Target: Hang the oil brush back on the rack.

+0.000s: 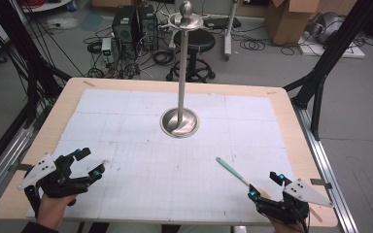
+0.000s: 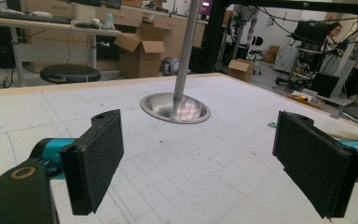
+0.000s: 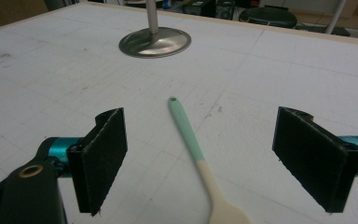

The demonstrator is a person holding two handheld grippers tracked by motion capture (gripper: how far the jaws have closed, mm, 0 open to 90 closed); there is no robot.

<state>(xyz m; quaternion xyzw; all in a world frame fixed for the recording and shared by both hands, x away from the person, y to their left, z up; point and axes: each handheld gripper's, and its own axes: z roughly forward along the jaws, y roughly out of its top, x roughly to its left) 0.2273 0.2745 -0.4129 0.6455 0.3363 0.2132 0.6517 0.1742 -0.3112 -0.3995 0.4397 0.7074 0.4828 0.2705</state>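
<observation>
A wooden spoon [image 1: 233,171] with a mint-green handle lies on the white gridded mat at the front right, its handle pointing toward a steel stand [image 1: 179,121]. My right gripper [image 1: 267,185] is open just behind the spoon's bowl end. In the right gripper view the spoon [image 3: 193,147] runs up between the two black pads [image 3: 100,158], touching neither. My left gripper [image 1: 90,162] is open at the front left, low over the mat, with nothing between its pads [image 2: 95,158]. The stand [image 2: 176,106] has a round dished base, a tall pole and a ring with a ball on top.
The mat [image 1: 141,145] covers most of a light wooden table [image 1: 63,104]. Black frame legs stand at both sides. Behind the table are a stool [image 1: 194,46], computer cases, cables and cardboard boxes [image 1: 289,19]. A person sits at a desk far off [image 2: 333,32].
</observation>
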